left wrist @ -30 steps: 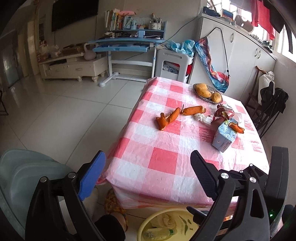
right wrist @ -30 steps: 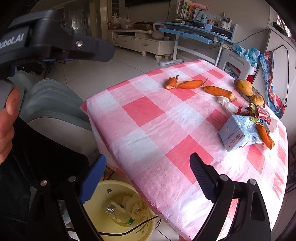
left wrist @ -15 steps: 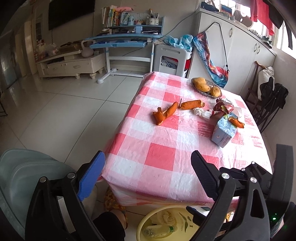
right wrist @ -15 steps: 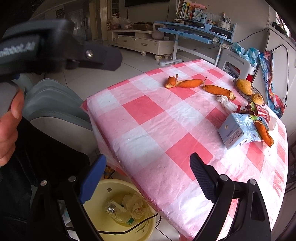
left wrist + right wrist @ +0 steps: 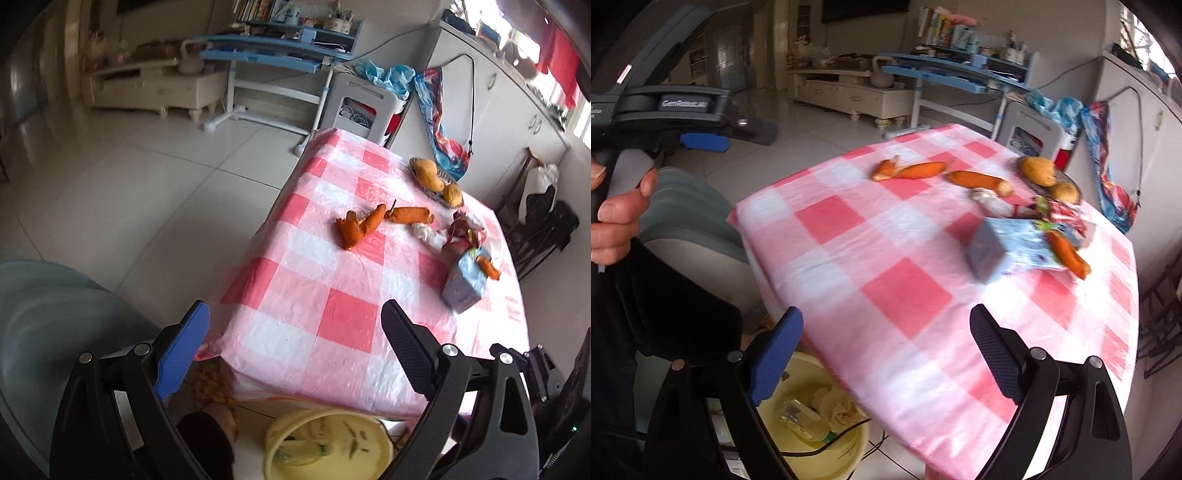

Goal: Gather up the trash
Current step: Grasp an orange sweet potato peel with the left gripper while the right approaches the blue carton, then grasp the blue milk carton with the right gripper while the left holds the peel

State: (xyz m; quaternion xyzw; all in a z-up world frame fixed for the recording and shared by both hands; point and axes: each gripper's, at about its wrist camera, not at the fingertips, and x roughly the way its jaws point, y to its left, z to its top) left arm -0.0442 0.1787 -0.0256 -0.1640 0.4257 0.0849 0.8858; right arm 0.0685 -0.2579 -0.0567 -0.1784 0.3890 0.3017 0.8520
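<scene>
So both grippers are hanging over the near end of the table [image 5: 343, 317] with the pink-and-white checked cloth, and neither has anything in it: the left gripper [image 5: 295, 339] has its jaws spread wide with only tablecloth showing between them, same for the right gripper [image 5: 886, 347]. The trash is all toward the far end of the table: a blue carton [image 5: 1008, 247] lying on its side, a crumpled red wrapper [image 5: 1060, 214] just behind it, a wad of white tissue [image 5: 424, 232] beside that, and orange peel pieces [image 5: 358, 229] closer to the table's middle. One more orange scrap [image 5: 1067, 254] rests against the carton. A dish of yellow fruit [image 5: 436, 177] sits at the far corner. Down on the floor, right under the near edge of the table, is a yellow bin [image 5: 820, 435] with a plastic bottle and crumpled paper already inside. The right view is pretty blurred.
</scene>
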